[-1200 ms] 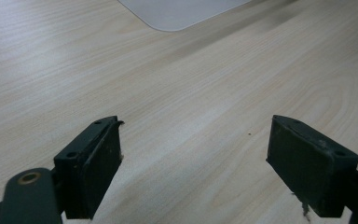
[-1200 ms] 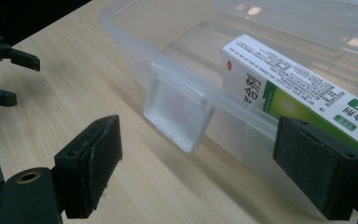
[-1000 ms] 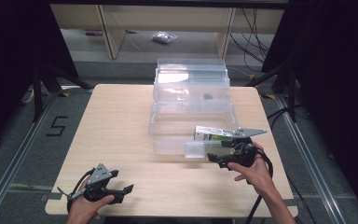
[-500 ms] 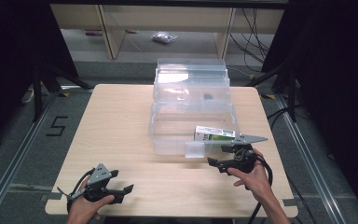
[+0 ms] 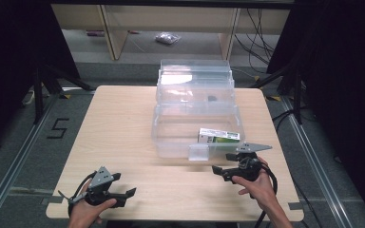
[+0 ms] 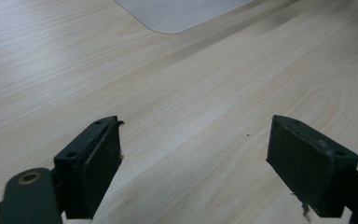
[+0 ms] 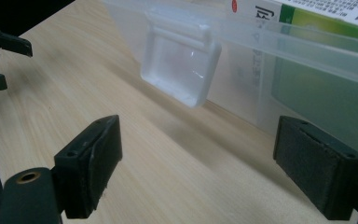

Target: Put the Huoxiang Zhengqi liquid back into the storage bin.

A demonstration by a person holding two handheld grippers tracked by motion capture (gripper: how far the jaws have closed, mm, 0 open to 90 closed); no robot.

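A clear plastic box (image 5: 171,135) stands in the middle of the table with its lid (image 5: 195,78) tipped up behind it. Inside, at the front right, lies a green and white carton (image 5: 218,136), also close up through the box wall as the carton (image 7: 326,16). The box's front latch (image 5: 198,152) hangs down; the latch (image 7: 182,70) is just ahead of my right gripper (image 7: 196,154). My right gripper (image 5: 223,164) is open and empty, a short way in front of the box. My left gripper (image 5: 123,185) rests open near the front left edge, and my left gripper (image 6: 193,144) holds nothing over bare wood.
The wooden table (image 5: 119,128) has open room left of the box. A corner of the box base (image 6: 182,14) lies beyond the left jaws. The other gripper (image 7: 0,51) is far off to the left. Shelving (image 5: 114,28) and a small bag (image 5: 166,39) stand beyond the table.
My right gripper has drawn back a little from the box toward the table's front edge. The left gripper has stayed where it was.
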